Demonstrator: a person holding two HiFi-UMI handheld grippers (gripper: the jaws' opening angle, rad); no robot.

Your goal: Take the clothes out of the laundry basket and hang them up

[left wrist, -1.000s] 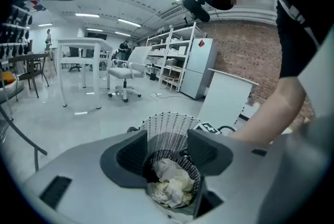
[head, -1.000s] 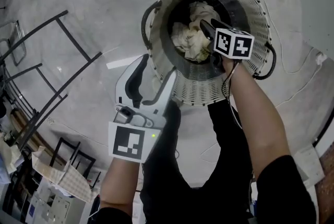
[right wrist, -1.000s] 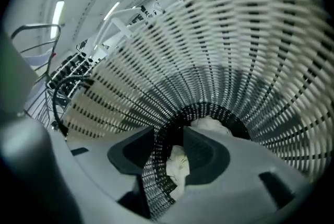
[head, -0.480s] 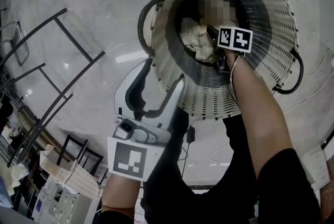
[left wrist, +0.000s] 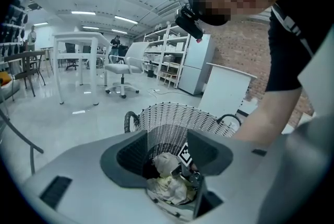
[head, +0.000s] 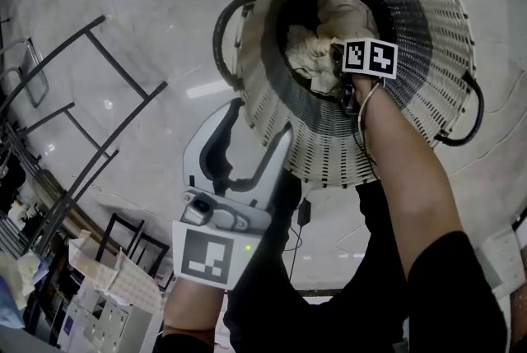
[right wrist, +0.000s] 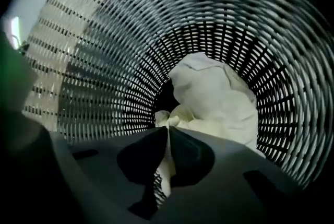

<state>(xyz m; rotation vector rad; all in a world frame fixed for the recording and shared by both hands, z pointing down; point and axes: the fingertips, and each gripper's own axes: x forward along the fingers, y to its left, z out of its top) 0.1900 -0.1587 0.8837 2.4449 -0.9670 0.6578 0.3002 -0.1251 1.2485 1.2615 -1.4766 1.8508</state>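
Note:
A white woven laundry basket [head: 272,109] with black handles stands on the floor below me. Crumpled cream clothes [head: 317,55] lie at its bottom. My right gripper [head: 339,70] reaches down inside the basket, and only its marker cube shows well from above. In the right gripper view the right gripper [right wrist: 168,131] is shut on a fold of the cream cloth [right wrist: 214,97], with the basket wall [right wrist: 115,50] all around. My left gripper [head: 257,119] hangs open and empty outside the near rim. In its own view the left gripper [left wrist: 168,152] frames the basket [left wrist: 172,118] and the clothes [left wrist: 167,181].
A black metal rack [head: 90,96] stands on the floor to the left. Cardboard boxes [head: 90,285] sit at the lower left. A cable [head: 300,215] trails by my feet. The left gripper view shows an office chair [left wrist: 119,69] and a white cabinet [left wrist: 229,90] beyond the basket.
The basket has come closer in the head view. My right gripper has sunk deeper into it, down onto the clothes. The left gripper has stayed by the rim.

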